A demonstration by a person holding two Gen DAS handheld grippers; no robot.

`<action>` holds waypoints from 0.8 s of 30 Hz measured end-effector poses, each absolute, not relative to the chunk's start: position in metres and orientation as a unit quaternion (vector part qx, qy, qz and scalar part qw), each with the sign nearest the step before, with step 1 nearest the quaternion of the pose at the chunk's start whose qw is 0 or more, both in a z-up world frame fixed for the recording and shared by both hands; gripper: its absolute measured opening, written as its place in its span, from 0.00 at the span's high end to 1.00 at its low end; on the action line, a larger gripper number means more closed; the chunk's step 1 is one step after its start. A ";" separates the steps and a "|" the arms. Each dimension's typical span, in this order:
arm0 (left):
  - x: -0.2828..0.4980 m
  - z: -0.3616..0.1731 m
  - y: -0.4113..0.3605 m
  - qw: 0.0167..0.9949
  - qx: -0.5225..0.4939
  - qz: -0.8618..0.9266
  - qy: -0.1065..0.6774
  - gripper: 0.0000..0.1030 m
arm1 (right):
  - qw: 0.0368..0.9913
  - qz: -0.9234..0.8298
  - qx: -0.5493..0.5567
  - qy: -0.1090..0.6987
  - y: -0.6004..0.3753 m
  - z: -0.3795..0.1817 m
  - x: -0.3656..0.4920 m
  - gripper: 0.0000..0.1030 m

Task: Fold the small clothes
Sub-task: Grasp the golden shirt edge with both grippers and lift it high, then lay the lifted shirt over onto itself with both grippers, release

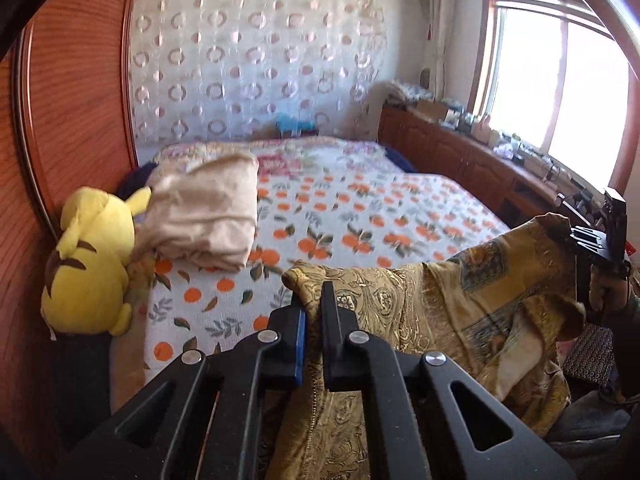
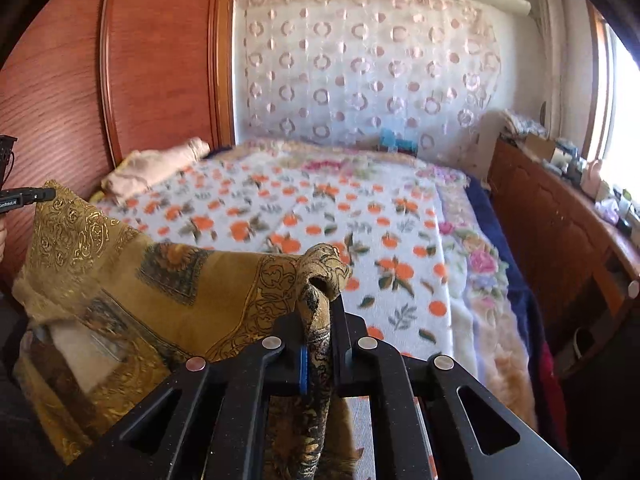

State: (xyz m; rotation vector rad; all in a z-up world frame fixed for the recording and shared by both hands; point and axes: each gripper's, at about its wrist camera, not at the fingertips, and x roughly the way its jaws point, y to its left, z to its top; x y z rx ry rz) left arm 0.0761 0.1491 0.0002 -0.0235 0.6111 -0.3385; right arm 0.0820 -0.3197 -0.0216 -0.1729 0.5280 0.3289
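Garment (image 1: 472, 300): gold/mustard patterned cloth, held up off bed (image 1: 360, 208) between both grippers, sagging in the middle. Lower part drops out of frame; full shape and type can't be made out.

L gripper (image 1: 314, 300): fingers together, clamped on one top corner of garment. Cloth bunches over the tips and hangs down between the fingers, hiding pad contact. Blue pad edge visible on one finger only.

R gripper (image 2: 320, 300): fingers together, clamped on opposite corner. Cloth rolled into a thick fold betw. fingers; tips mostly covered. In L wrist view the R gripper shows at far right edge, partly cut off, w/ a hand (image 1: 608, 292) behind it, mostly hidden. In R wrist view the L gripper is a black sliver at left edge; fingers not visible there.

Bed: orange-fruit print cover, floral blanket (image 2: 480, 264) at its window side. Far end blurred.

Beige folded cloth (image 1: 208, 220) lies near headboard (image 1: 80, 100), just beside yellow plush (image 1: 92, 264). Plush bottom hidden by dark object.

Cabinet (image 1: 460, 152) under window (image 1: 560, 80): clutter on top too small/overexposed to identify. Blue item (image 1: 294, 122) beyond bed: blurred, unidentifiable.
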 end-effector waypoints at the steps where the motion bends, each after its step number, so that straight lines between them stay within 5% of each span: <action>1: 0.070 0.009 0.148 0.941 -0.007 -0.174 0.290 0.94 | 0.951 0.162 -0.083 0.252 -0.320 -0.017 0.076 0.93; 14: 0.012 0.137 0.152 0.976 0.021 -0.174 0.133 0.94 | 0.973 0.163 -0.119 0.110 -0.331 0.103 -0.021 0.94; 24: 0.087 0.221 0.150 0.986 0.048 -0.138 0.075 0.94 | 0.979 0.113 -0.167 0.029 -0.338 0.199 0.008 0.94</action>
